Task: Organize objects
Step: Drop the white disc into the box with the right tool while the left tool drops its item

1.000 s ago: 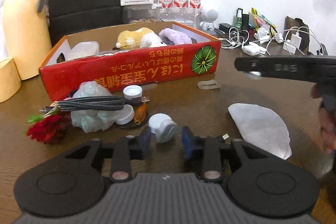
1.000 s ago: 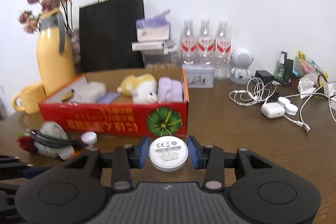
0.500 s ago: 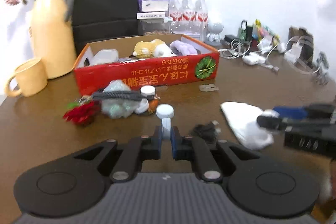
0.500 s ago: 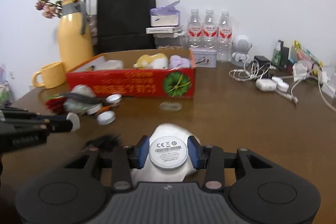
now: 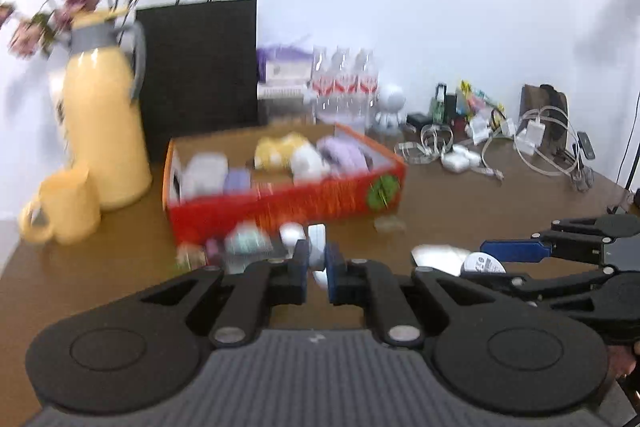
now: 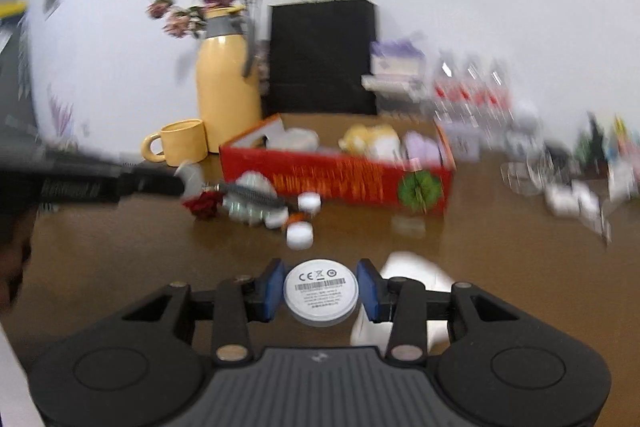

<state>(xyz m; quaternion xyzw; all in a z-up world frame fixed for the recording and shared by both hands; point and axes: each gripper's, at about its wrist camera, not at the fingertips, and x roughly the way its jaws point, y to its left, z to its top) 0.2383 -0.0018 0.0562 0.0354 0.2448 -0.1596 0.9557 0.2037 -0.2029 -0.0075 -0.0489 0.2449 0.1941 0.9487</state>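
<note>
My left gripper [image 5: 317,267] is shut on a small white round object [image 5: 317,245], held edge-on above the table. My right gripper [image 6: 320,293] is shut on a white round disc [image 6: 320,291] with a barcode label; it also shows in the left wrist view [image 5: 482,263]. A red cardboard box [image 5: 288,205] with plush toys and small items stands behind; it also shows in the right wrist view [image 6: 340,179]. Loose items lie in front of it: white caps [image 6: 299,233], a red rose [image 6: 204,205], a cable bundle [image 6: 250,193].
A yellow jug [image 5: 104,131] with dried flowers and a yellow mug [image 5: 66,213] stand at the left. A black bag [image 5: 198,67], water bottles [image 5: 344,87] and tangled cables [image 5: 480,147] line the back. A white cloth [image 6: 412,275] lies under my right gripper.
Both grippers have risen and pulled back from the table, each still holding its object. The views are blurred by motion. The left gripper shut on the white object a second ago.
</note>
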